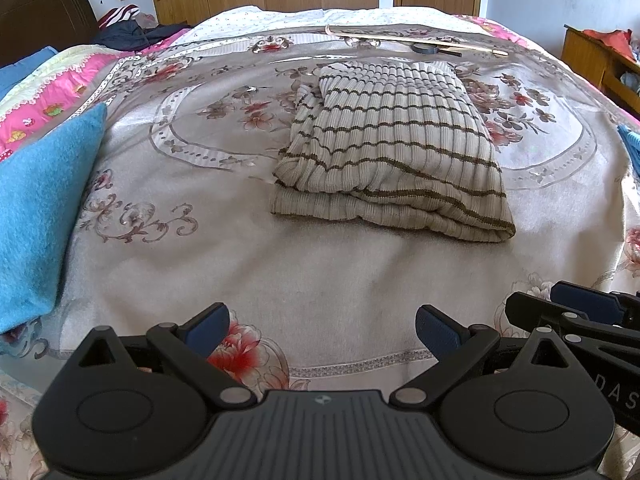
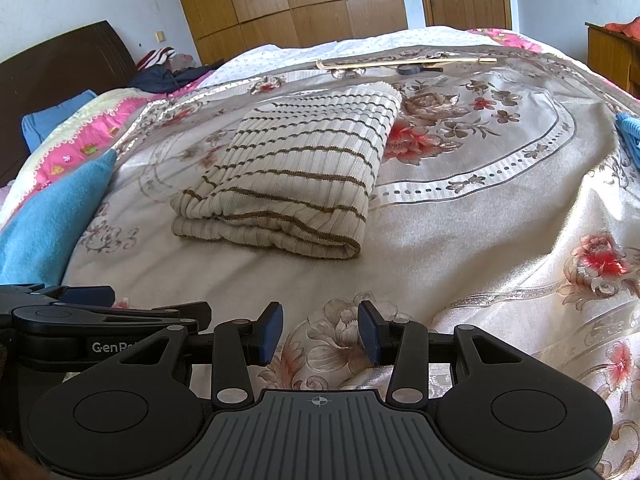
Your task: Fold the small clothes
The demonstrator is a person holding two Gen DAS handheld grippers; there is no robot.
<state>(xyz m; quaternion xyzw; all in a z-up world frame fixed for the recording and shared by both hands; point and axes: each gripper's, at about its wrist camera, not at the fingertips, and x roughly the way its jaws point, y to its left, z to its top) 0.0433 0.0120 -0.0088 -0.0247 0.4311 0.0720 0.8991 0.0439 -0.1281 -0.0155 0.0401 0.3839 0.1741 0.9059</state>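
Observation:
A cream ribbed knit garment with thin brown stripes lies folded into a thick rectangle on the flowered bedspread. My left gripper hovers over the bedspread well short of the garment, its blue pads wide apart with nothing between them. My right gripper is also short of the garment, jaws partly apart and empty. Each gripper shows at the edge of the other's view: the right gripper low on the right, the left gripper low on the left.
A folded blue towel lies at the left, another blue cloth at the right edge. A long stick and a tape roll rest at the bed's far side. Dark clothes sit by the headboard.

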